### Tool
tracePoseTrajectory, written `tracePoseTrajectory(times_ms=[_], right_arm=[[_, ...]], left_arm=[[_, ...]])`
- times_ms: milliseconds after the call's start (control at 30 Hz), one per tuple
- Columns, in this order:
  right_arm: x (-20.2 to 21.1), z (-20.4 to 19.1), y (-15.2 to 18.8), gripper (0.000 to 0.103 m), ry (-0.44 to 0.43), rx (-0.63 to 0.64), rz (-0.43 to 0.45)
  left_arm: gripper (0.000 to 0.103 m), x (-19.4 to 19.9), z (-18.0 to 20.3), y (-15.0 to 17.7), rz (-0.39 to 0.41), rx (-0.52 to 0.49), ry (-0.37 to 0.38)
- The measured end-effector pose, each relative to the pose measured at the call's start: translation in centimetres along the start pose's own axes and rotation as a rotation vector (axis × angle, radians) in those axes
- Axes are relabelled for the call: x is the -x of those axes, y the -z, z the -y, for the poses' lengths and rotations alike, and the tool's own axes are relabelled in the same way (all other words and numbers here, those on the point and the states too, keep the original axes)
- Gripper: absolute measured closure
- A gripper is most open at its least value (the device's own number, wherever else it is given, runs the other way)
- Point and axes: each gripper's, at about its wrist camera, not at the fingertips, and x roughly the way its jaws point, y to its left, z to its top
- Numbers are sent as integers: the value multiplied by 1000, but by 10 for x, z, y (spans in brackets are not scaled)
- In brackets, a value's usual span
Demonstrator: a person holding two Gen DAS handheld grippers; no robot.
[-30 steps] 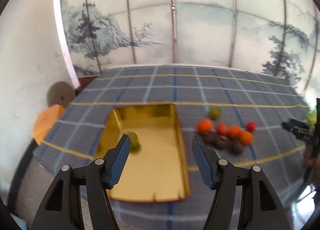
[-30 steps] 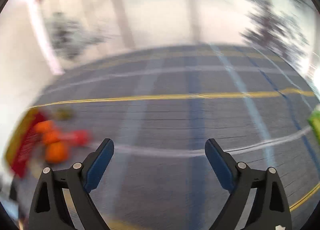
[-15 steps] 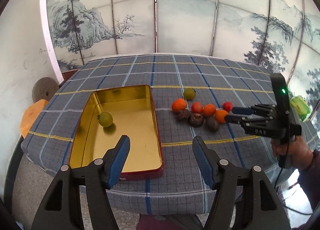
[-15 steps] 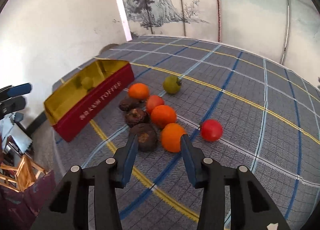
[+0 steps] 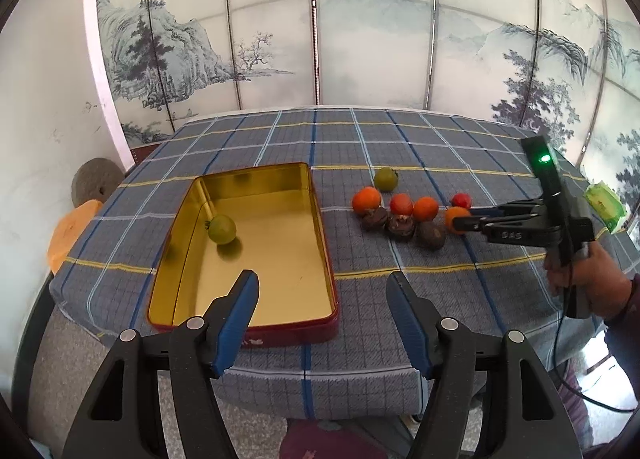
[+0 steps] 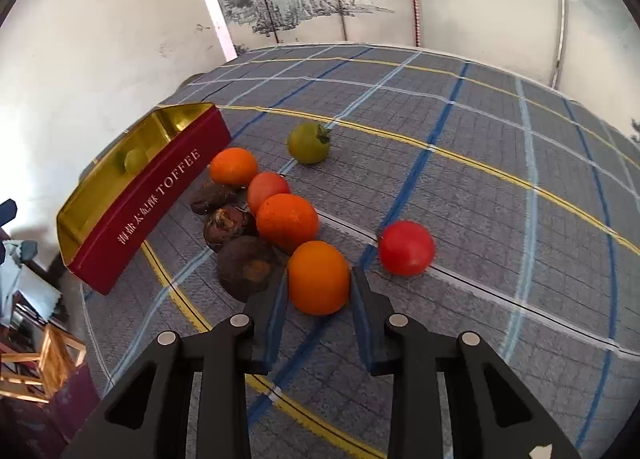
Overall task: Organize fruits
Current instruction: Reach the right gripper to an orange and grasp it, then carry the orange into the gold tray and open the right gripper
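Note:
A gold-lined red tin (image 5: 280, 195) (image 6: 132, 215) lies on the checked tablecloth with one green fruit (image 5: 221, 230) inside. To its right lies a cluster of orange, red and dark brown fruits (image 5: 400, 215), with a green fruit (image 6: 309, 142) behind. My right gripper (image 6: 318, 283) has its fingers on both sides of the nearest orange fruit (image 6: 318, 277), touching or nearly touching it on the cloth. It also shows in the left wrist view (image 5: 460, 222). My left gripper (image 5: 322, 291) is open and empty above the tin's near edge.
A red tomato (image 6: 406, 247) lies just right of the gripped orange and a dark brown fruit (image 6: 248, 268) just left. A green packet (image 5: 604, 207) sits at the table's right edge. A painted screen stands behind the table. An orange stool (image 5: 70, 229) is at the left.
My right gripper has moved in from the right and closed around the nearest orange fruit. My left gripper has pulled back from the tin, leaving the green fruit inside.

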Motion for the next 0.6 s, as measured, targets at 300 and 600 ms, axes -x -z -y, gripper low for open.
tracePoseTrajectory(times_ms=[300,600], right_arm=[[51,-51,-35,75,-102,66,112],[-9,-177,-94,75,-277,239,60]], left_arm=[[36,14,-9,3,52,18,-20],[36,26,-35,4,72,48,-105]])
